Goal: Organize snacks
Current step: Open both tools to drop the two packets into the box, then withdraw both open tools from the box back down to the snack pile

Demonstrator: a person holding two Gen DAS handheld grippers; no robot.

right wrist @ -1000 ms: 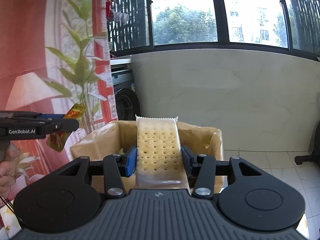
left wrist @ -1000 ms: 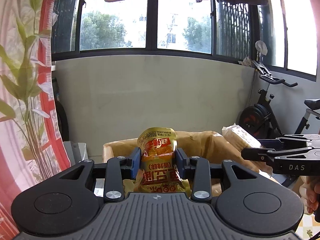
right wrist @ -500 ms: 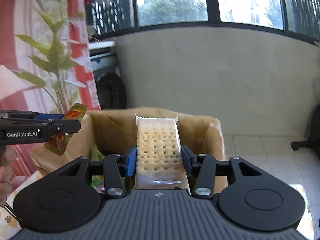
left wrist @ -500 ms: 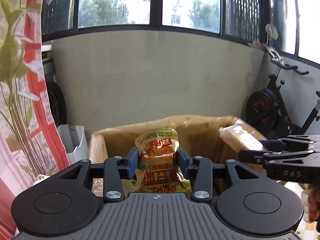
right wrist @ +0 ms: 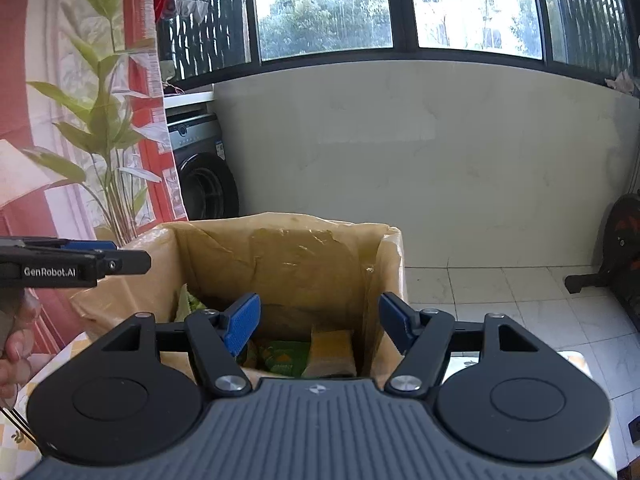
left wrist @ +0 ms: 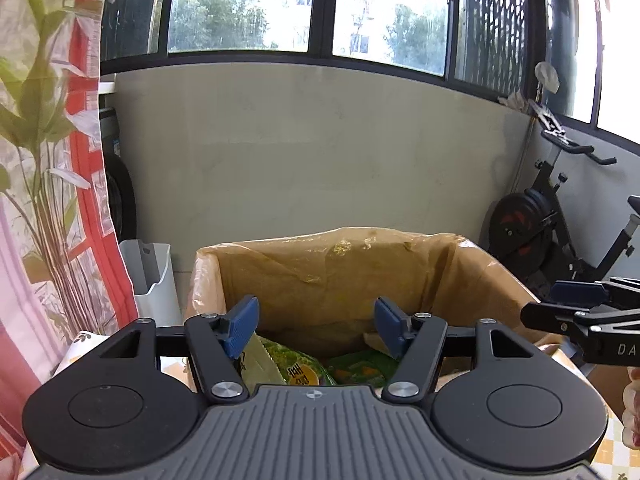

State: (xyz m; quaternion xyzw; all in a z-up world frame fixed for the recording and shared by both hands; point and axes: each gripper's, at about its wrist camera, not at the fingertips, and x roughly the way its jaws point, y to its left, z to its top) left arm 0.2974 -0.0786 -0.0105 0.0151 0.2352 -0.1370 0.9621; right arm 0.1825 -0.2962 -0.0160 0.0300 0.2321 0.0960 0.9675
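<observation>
Holding both tools over the box [left wrist: 472, 276], you have nothing between the blue pads of either one. Your left hand-held gripper [left wrist: 316, 322] sits low in the middle of the left wrist view; its jaws are opening and stand wide, with only air between them. Your right hand-held gripper [right wrist: 320, 320] sits low in the middle of the right wrist view; its jaws are opening too, wide and empty.

The brown box is lined with a see-through plastic bag and fills the middle of both views, right behind the pads. The snacks are down inside it. In the left wrist view you can see a green snack pack [left wrist: 300, 368] with yellow writing at the bottom of the box, just below the left pad, and a pale wrapper [left wrist: 258, 364] beside it on the left. In the right wrist view a cracker pack [right wrist: 332, 350] stands in the box on the right side of the gap, with green packs [right wrist: 280, 356] to its left.

Your right tool pokes in at the right edge of the left wrist view [left wrist: 580, 312]. Your left tool pokes in at the left edge of the right wrist view [right wrist: 76, 264], with your fingers [right wrist: 16, 344] under it.

An exercise bike [left wrist: 536, 224] stands at the far right, and a washing machine [right wrist: 204, 172] is behind the flowery curtain [right wrist: 80, 80] at the upper left
</observation>
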